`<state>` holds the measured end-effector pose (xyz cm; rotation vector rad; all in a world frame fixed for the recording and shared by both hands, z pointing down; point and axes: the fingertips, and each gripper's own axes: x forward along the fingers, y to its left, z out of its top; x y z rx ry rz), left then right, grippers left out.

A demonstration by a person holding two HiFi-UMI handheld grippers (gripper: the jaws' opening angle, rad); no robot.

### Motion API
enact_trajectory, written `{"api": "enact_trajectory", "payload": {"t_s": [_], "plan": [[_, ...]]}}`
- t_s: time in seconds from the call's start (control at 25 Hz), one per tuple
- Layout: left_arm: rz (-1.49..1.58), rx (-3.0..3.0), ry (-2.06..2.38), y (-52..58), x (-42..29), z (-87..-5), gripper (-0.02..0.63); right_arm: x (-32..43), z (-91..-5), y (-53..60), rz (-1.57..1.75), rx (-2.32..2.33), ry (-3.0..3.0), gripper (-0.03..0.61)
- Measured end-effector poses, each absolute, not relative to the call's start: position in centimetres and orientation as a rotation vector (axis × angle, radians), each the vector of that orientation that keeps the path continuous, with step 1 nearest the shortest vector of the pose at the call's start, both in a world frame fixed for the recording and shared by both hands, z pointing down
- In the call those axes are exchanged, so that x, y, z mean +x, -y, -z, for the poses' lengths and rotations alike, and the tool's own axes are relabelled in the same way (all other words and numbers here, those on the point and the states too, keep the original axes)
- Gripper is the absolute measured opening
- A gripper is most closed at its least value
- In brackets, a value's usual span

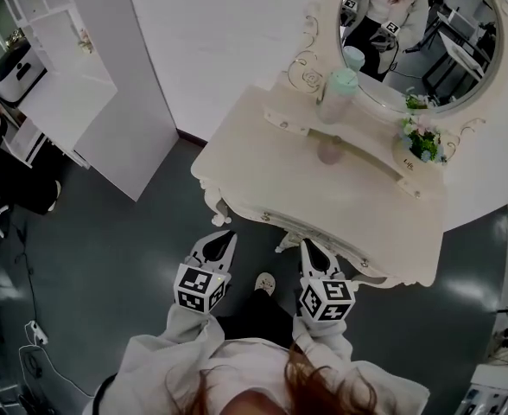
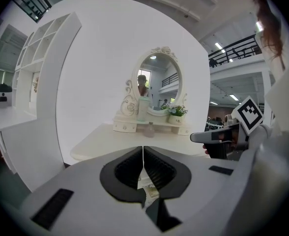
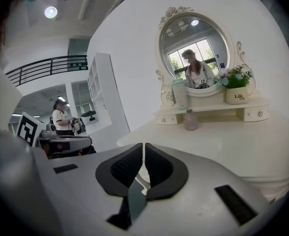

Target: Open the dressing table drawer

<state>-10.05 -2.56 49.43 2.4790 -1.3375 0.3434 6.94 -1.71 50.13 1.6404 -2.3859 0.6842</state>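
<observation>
The cream dressing table [image 1: 263, 132] stands against the wall, and its front edge is just ahead of both grippers. Its drawer front lies under the overhanging top, and I see only carved trim [image 1: 274, 220] there. My left gripper [image 1: 225, 237] is shut and empty, just short of the table's front left leg. My right gripper [image 1: 309, 247] is also shut and empty, its tips at the table's front edge. In the left gripper view the jaws [image 2: 143, 152] meet with nothing between them, and the tabletop [image 2: 134, 142] lies beyond. The right gripper's jaws [image 3: 143, 149] are likewise pressed together.
On the table stand an oval mirror [image 1: 422, 37], a green cup [image 1: 339, 92], a small bottle [image 1: 329, 150] and a flower pot [image 1: 421, 145]. A white shelf unit [image 1: 73, 93] is at the left, with cables [image 1: 29, 340] on the dark floor. A person [image 3: 61, 118] stands far off.
</observation>
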Motion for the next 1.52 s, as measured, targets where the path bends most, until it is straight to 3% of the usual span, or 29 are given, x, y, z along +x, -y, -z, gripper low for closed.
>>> {"api": "enact_trajectory", "payload": {"t_s": [1.12,1.52], "plan": [[-0.337,2.444,1.382,9.8,-6.1,-51.0,0.021,10.4,-52.3,9.8,-0.743,1.562,2.429,0.04],[-0.333,2.523,1.262,17.0,-2.7,-51.6,0.021,13.2,-53.0,14.6,-0.744,1.667,2.353,0.04]]}}
